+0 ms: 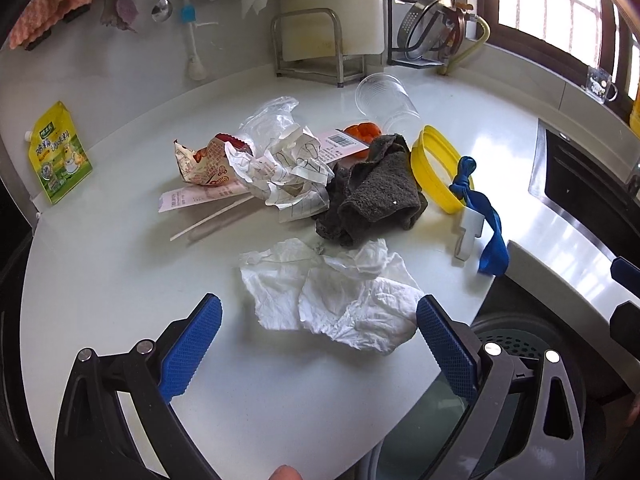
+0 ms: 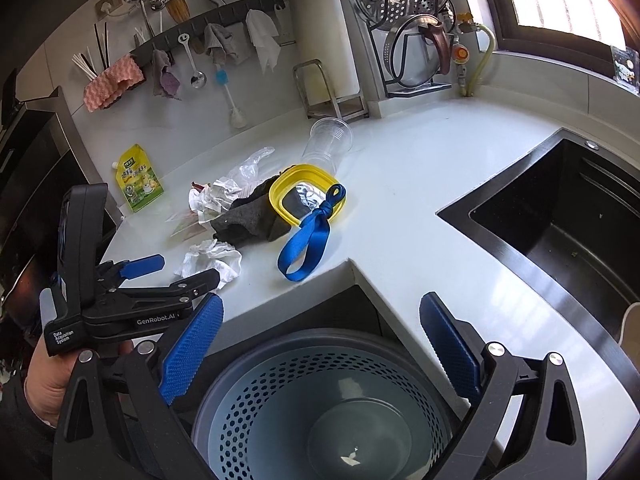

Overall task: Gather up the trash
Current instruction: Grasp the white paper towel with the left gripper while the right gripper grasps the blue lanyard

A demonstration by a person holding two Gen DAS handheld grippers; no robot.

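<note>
A crumpled white tissue (image 1: 336, 296) lies on the white counter (image 1: 120, 280) just ahead of my open, empty left gripper (image 1: 318, 316), between its blue fingers. Behind it are a dark grey cloth (image 1: 372, 196), crumpled lined paper (image 1: 288, 172), a snack wrapper (image 1: 200, 162), a clear plastic bag (image 1: 268, 116), a pink labelled packet (image 1: 200, 196), an orange scrap (image 1: 362, 130) and a tipped clear cup (image 1: 384, 96). My right gripper (image 2: 320, 332) is open and empty above a grey perforated bin (image 2: 320, 408) below the counter edge. The left gripper (image 2: 176, 270) and tissue (image 2: 212, 262) show in the right wrist view.
A yellow lid (image 1: 436, 168) and a blue strap (image 1: 480, 216) lie right of the pile. A yellow sauce pouch (image 1: 58, 152) leans at the left wall. A black sink (image 2: 568, 220) is at the right. A metal rack (image 1: 312, 44) and pot lids (image 2: 404, 12) stand at the back.
</note>
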